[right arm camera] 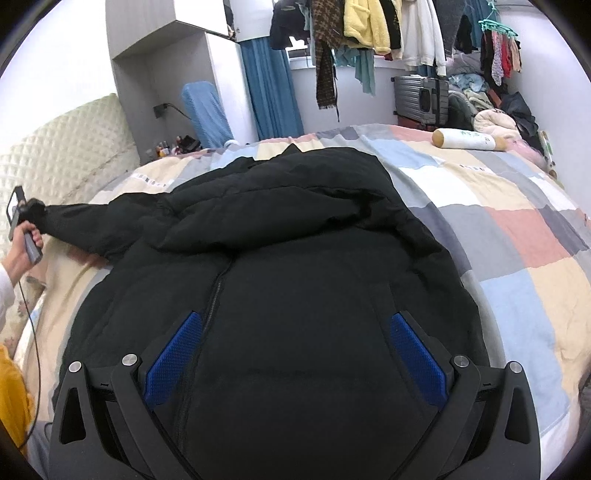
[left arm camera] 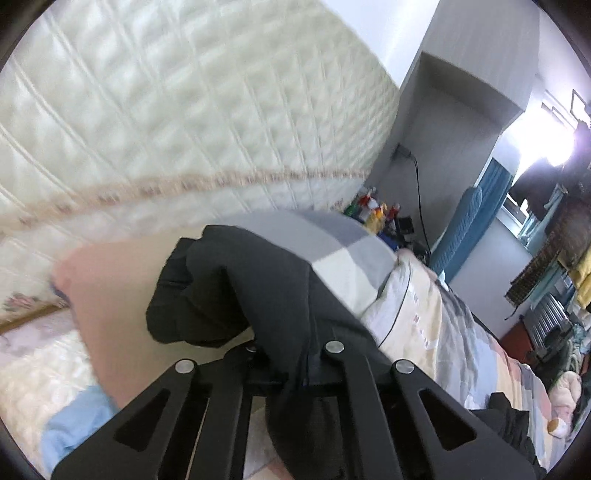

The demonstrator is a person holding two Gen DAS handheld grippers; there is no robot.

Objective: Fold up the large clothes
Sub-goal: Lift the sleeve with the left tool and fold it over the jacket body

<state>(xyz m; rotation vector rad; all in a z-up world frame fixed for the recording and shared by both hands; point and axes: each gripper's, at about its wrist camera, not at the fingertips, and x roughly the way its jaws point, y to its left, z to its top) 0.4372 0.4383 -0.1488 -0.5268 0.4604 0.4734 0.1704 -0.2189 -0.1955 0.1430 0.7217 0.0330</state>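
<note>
Left wrist view: the left claw (left arm camera: 284, 373) is clenched on the black sleeve (left arm camera: 236, 291) of the jacket, the dark cloth bunched between its arms and spilling forward over them. The sleeve end hangs lifted off the bed, with the quilted cream headboard (left arm camera: 166, 122) filling the space behind it. A grey and white checked pillow (left arm camera: 343, 251) lies just beyond the sleeve, and the patchwork duvet (left arm camera: 461, 332) runs away to the right of it. A blue curtain (left arm camera: 476, 218) hangs farther off behind the pillow.

Right wrist view: the black jacket (right arm camera: 295, 266) lies spread front-up on the patchwork duvet (right arm camera: 498, 240), zip running down its middle, hood folded toward the far side. The right claw (right arm camera: 291, 358) hovers over the lower front of the jacket, released, its blue pads (right arm camera: 173, 354) wide apart with only jacket cloth seen between them. One sleeve (right arm camera: 92, 218) of the jacket stretches out from its shoulder toward the headboard (right arm camera: 62, 155), where the left claw (right arm camera: 27, 212) grips its cuff, held in a hand (right arm camera: 18, 258). Beyond the jacket, a long bolster (right arm camera: 469, 140) lies near the far edge of the bed, a grey suitcase (right arm camera: 421, 99) stands behind it, and clothes (right arm camera: 369, 26) hang on a rail above
</note>
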